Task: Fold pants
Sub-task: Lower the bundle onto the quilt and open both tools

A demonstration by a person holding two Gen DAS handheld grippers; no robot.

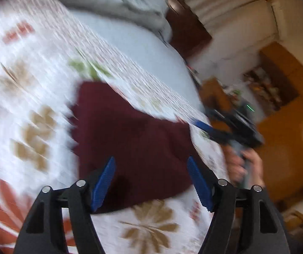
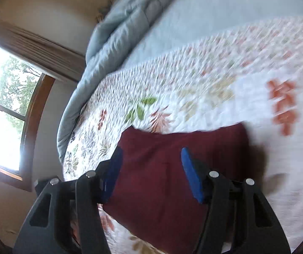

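Observation:
The maroon pants [image 1: 130, 135] lie folded into a compact block on the white floral quilt [image 1: 35, 80]; they also show in the right wrist view [image 2: 172, 169]. My left gripper [image 1: 151, 163] is open and empty, held above the near part of the pants. My right gripper [image 2: 151, 154] is open and empty above the pants; it also shows in the left wrist view [image 1: 225, 127] at the right edge of the bed, held in a hand. Both views are blurred by motion.
The quilt [image 2: 193, 89] covers a bed with a pale blue sheet [image 1: 141, 48] and a bunched pale blue duvet [image 2: 113, 33] at the far end. A window [image 2: 5, 110] is to the left in the right wrist view. Wooden furniture [image 1: 278, 97] stands beyond the bed's right edge.

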